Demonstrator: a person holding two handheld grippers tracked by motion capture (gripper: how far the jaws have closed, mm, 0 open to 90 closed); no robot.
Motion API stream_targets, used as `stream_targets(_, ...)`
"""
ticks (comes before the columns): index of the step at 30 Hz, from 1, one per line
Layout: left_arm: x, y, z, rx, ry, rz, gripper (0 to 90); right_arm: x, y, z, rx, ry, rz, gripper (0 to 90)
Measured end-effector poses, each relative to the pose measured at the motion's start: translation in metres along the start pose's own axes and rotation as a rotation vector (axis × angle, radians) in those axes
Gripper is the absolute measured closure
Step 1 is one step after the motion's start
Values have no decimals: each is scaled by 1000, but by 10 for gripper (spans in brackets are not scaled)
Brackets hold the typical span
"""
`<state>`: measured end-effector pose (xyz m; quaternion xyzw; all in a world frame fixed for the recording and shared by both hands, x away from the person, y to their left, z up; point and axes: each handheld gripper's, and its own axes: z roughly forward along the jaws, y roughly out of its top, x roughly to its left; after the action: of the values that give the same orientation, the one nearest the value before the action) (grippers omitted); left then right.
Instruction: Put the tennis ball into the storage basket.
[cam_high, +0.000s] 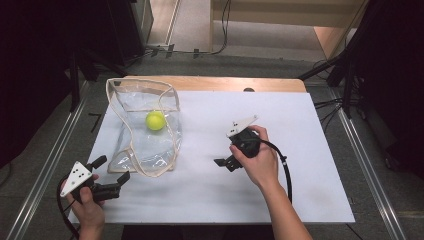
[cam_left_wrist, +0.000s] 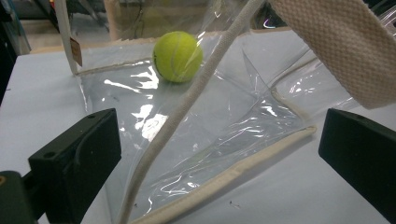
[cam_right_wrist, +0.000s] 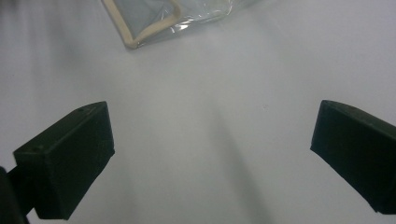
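Note:
A clear plastic bag with cream trim lies on the left of the white sheet, mouth towards the far side. A yellow-green tennis ball rests inside it. My left gripper stands open just off the bag's near corner and points at it. In the left gripper view the bag and the ball lie ahead between the wide-apart jaws of the left gripper, and a cream strap crosses the top right. My right gripper is open over bare sheet at mid-table, well right of the bag. The right gripper holds nothing, and a bag corner shows beyond it.
The white sheet covers most of a wooden table. Metal rails run along both sides of the table. Dark stands and cables stand at the far corners. Bare sheet stretches to the right of the bag and along the front.

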<state>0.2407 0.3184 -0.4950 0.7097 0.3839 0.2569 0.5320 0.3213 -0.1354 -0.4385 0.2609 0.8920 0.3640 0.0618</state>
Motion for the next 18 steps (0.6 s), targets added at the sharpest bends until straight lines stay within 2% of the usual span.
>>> stream_targets(10,0,0,0,0,-1,0,0,-2,-28,-6,-41,-20,28,0)
stream_targets(18,0,0,0,3,0,2,0,-9,-54,-17,-110,-59,70,0)
